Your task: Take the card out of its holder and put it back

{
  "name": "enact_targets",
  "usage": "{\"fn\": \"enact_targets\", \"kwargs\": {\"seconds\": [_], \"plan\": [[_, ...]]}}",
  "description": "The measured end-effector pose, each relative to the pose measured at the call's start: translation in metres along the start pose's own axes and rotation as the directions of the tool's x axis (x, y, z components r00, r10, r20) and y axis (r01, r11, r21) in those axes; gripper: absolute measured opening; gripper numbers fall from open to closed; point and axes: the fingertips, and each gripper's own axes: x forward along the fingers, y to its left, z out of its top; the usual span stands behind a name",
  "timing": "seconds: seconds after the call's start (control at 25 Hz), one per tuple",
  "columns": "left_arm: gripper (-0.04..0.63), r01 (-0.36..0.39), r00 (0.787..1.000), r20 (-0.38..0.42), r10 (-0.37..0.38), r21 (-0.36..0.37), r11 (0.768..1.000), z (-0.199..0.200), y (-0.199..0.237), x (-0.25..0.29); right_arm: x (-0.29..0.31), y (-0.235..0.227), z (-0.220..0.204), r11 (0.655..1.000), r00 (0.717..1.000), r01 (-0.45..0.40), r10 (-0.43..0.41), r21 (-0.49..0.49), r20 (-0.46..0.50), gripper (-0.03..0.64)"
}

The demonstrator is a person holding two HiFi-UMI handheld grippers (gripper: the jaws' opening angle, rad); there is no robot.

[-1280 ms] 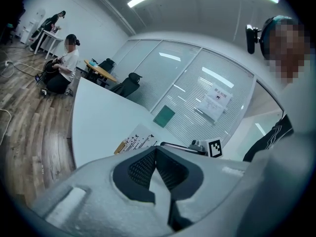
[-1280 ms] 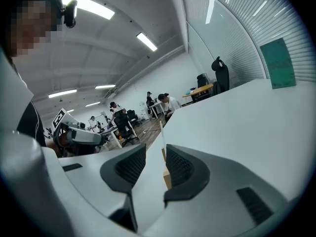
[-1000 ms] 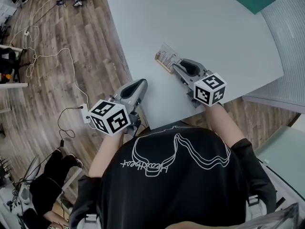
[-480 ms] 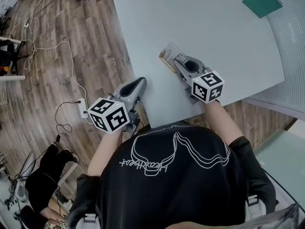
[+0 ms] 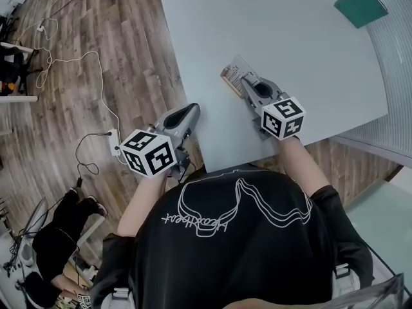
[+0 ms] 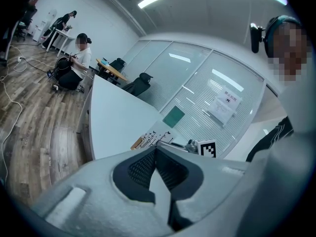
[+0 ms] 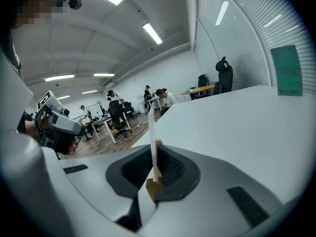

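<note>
The card (image 5: pixel 237 68) stands in its holder (image 5: pixel 229 85) on the table (image 5: pixel 290 31), near the edge closest to the person. The holder is a low wooden strip. Its long axis runs diagonally, from far-left to near-right in the head view. The card is pale with rows of small dark print. In the right gripper view it stands upright and edge-on (image 7: pixel 152 132), seated in the wooden block (image 7: pixel 154 185).

The right tool (image 5: pixel 246 82) is clenched on the card, one pad against each face (image 7: pixel 154 154).

The left tool (image 5: pixel 187 113) is held at the table's left edge, well apart from the card. Its jaws are pressed together with nothing between them (image 6: pixel 155 149).
</note>
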Motion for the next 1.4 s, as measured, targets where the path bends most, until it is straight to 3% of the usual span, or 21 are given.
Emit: {"fn": "enact_targets", "kwargs": {"seconds": [0.88, 1.4], "plan": [[0.012, -0.042, 0.999, 0.004, 0.041, 0.027, 0.999, -0.006, -0.011, -0.011, -0.009, 0.0, 0.005, 0.999, 1.0, -0.012, 0.013, -0.05, 0.024, 0.021], [0.012, -0.082, 0.994, 0.07, 0.08, 0.031, 0.996, -0.003, -0.042, -0.035, -0.03, 0.01, 0.039, 0.993, 0.998, -0.028, 0.036, -0.116, 0.06, 0.021]]}}
